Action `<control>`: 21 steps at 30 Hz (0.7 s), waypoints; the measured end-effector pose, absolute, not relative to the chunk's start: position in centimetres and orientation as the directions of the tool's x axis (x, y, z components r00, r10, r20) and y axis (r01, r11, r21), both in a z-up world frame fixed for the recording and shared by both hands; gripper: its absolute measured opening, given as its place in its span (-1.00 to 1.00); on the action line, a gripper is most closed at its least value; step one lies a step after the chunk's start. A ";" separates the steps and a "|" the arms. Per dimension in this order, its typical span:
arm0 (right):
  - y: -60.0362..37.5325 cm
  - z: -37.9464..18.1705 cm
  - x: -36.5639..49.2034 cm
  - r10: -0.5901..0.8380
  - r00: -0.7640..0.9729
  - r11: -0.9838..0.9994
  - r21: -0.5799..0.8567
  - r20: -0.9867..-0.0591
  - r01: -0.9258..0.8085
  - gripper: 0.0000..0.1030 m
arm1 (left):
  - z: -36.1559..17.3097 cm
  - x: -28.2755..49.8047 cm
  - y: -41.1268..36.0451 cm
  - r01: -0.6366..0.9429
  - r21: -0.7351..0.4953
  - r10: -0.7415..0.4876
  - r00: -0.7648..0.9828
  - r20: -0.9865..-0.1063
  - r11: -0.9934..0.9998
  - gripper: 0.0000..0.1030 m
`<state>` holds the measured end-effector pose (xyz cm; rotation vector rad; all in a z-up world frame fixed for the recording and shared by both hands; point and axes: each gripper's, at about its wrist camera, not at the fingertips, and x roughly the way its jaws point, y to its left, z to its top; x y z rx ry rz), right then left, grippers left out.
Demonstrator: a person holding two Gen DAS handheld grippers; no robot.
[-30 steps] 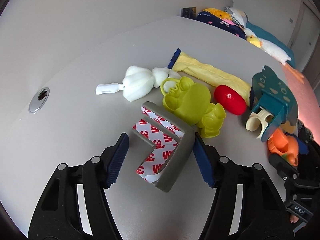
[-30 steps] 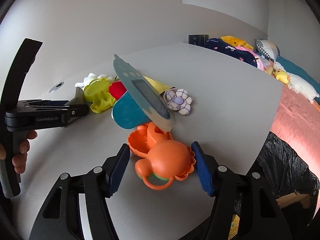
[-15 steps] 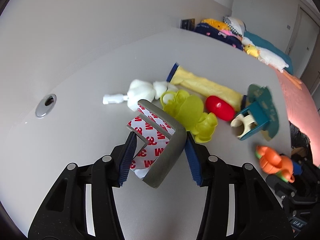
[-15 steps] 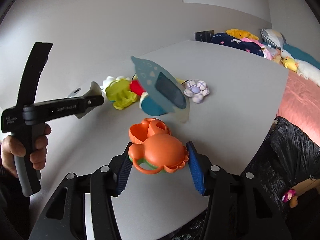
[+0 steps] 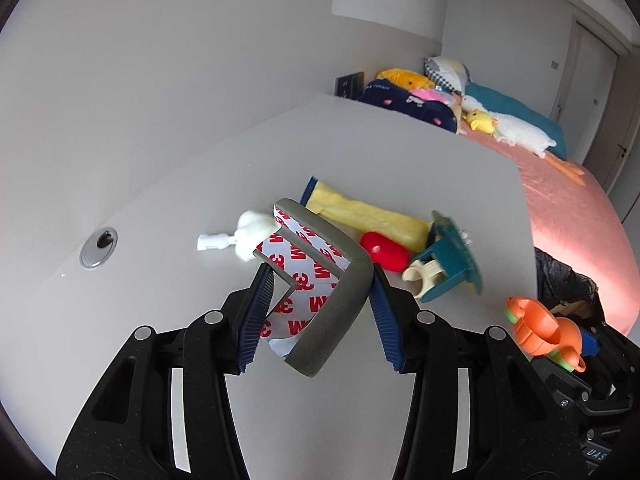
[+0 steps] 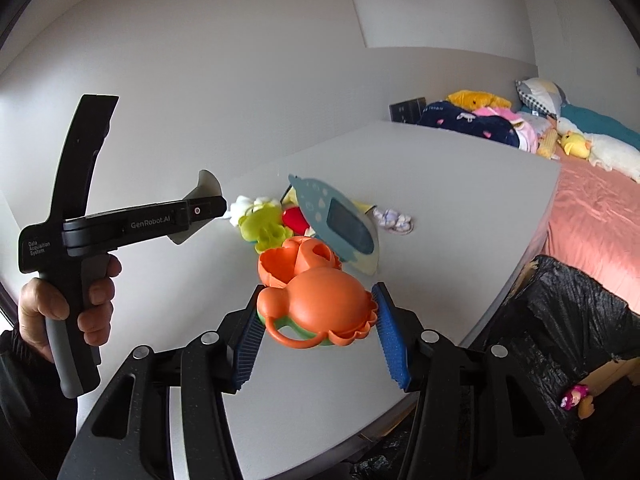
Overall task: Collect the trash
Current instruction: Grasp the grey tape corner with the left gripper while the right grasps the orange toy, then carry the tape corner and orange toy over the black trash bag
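Carry step: I hold the left gripper (image 5: 320,304) clamped on a grey corner guard (image 5: 332,284), the right gripper (image 6: 316,330) clamped on an orange toy (image 6: 320,300), both clear of the table (image 5: 400,152). Next, over the black bin bag (image 6: 568,312) (right of table edge), release.

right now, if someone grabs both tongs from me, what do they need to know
Left tongs: shut on the grey corner guard with red-printed backing, lifted off the table.
Right tongs: shut on the orange toy, also lifted.
Black trash bag: open beside the table's right edge.
Done: both items gripped and raised.
Left: drop both in the bag, then clear the yellow-green toy, red piece, teal toy, yellow pouch and white fluffy item.
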<state>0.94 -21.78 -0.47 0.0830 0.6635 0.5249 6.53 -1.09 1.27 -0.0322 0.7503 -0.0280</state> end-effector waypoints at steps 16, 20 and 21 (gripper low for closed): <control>-26.0 1.5 -1.3 0.452 0.731 0.891 0.229 -0.511 -0.392 0.04 | 3.0 5.0 -6.8 0.148 0.025 -0.099 0.768 -0.633 0.989 -0.07; -27.4 1.6 -1.8 0.436 0.745 0.900 0.232 -0.505 -0.369 0.04 | 2.9 5.0 -8.3 0.173 0.028 -0.116 0.763 -0.637 0.984 -0.07; -27.7 1.6 -1.9 0.431 0.748 0.902 0.234 -0.504 -0.363 0.05 | 2.8 5.0 -8.7 0.180 0.031 -0.119 0.761 -0.638 0.983 -0.07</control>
